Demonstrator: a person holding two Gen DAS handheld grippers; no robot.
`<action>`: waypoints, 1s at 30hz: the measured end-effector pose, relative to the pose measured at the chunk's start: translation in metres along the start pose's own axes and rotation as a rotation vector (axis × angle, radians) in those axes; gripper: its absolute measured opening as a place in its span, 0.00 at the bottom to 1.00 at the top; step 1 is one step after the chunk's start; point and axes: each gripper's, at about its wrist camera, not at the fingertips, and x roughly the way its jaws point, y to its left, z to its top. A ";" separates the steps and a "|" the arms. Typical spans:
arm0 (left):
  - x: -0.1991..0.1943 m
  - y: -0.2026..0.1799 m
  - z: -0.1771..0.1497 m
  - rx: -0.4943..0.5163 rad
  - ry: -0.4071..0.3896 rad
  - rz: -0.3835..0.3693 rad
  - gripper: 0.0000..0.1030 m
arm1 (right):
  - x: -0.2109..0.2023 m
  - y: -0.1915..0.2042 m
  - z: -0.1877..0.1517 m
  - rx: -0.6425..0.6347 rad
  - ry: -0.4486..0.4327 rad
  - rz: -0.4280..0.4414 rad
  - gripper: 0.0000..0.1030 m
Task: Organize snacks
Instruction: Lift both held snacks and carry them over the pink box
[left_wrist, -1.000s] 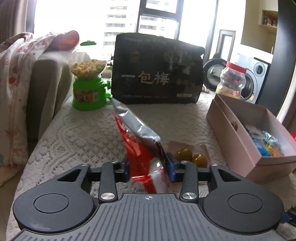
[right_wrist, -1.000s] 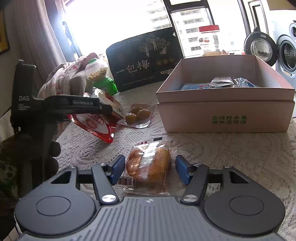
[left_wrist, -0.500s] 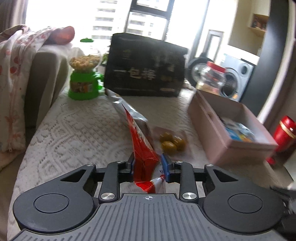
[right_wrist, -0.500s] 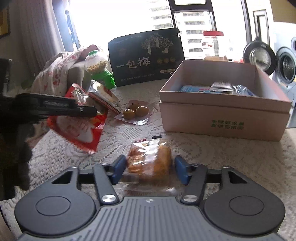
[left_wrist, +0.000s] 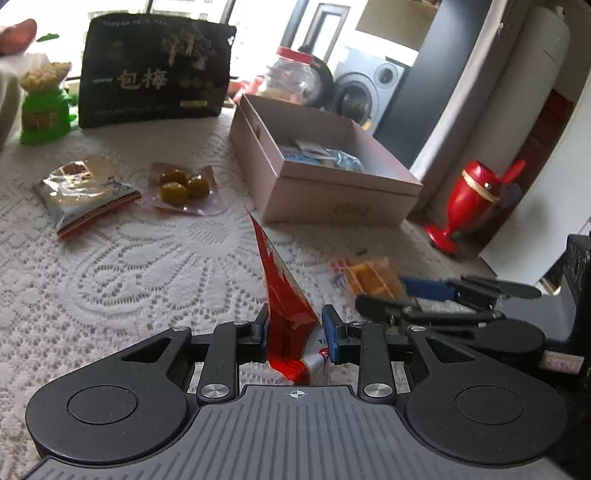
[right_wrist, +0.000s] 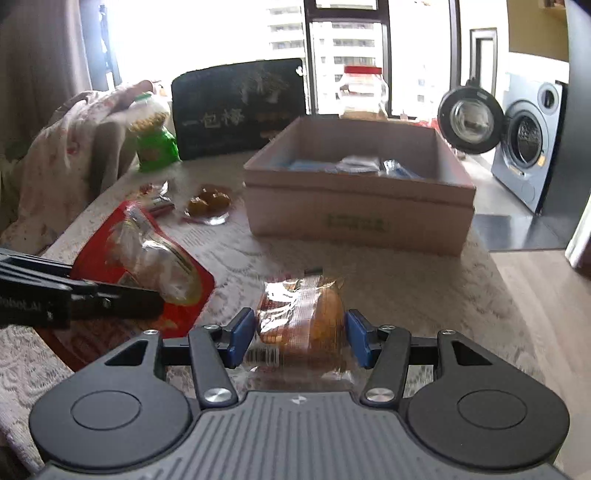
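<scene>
My left gripper is shut on a red snack bag, which stands edge-on between the blue pads above the lace tablecloth. In the right wrist view the same red bag hangs at the left from the left gripper. A wrapped bread packet sits between the pads of my right gripper; the pads touch its wrapper and the jaws are opening slightly. The left wrist view shows this bread packet at the right gripper. A pink cardboard box with several packets inside stands ahead.
On the cloth lie a clear packet of green sweets and a silver packet. At the back stand a black bag, a green candy dispenser and a red-lidded jar. A red vase stands past the table's right edge.
My left gripper narrowed on the red bag and swung right with it, away from the silver packet. The right gripper's pads closed in on the bread packet and it moved toward the box.
</scene>
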 end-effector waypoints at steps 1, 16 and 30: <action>0.001 0.000 0.001 -0.005 0.001 -0.001 0.31 | 0.003 -0.001 -0.001 0.009 0.013 0.007 0.57; 0.002 0.014 -0.001 -0.052 0.022 0.005 0.32 | 0.012 0.018 -0.004 -0.079 0.027 0.004 0.84; -0.005 0.007 -0.002 -0.031 -0.003 -0.012 0.30 | -0.013 -0.003 0.007 -0.073 0.000 0.016 0.54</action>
